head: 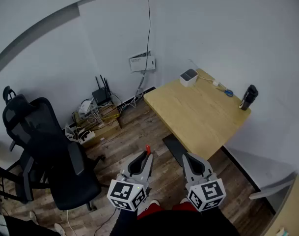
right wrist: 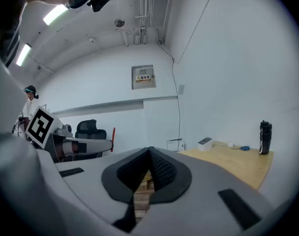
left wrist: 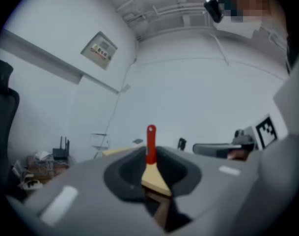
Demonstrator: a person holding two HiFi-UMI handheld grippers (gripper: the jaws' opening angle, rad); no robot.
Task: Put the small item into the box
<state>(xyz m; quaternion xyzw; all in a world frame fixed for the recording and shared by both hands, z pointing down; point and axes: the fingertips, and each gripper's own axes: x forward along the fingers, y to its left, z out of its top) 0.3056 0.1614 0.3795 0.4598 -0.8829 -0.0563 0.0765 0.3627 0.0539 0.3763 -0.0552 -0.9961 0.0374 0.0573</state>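
Observation:
The small item (left wrist: 151, 142) is a little scraper with a red handle and a tan blade. My left gripper (left wrist: 150, 157) is shut on its blade, and the red handle sticks out past the jaw tips (head: 148, 149). The box (head: 188, 76) is small and white with a grey top; it stands at the far corner of the wooden table (head: 198, 114), well ahead of both grippers. In the right gripper view the box (right wrist: 204, 142) shows small on the table (right wrist: 232, 162). My left gripper (head: 146, 157) and right gripper (head: 186, 158) hang side by side above the floor. The right gripper (right wrist: 149, 152) is shut and holds nothing.
A black bottle (head: 249, 97) and a blue object (head: 229, 93) with a white cable lie at the table's far right. A black office chair (head: 46, 151) stands at the left. Routers and tangled cables (head: 97, 113) sit on the floor by the wall.

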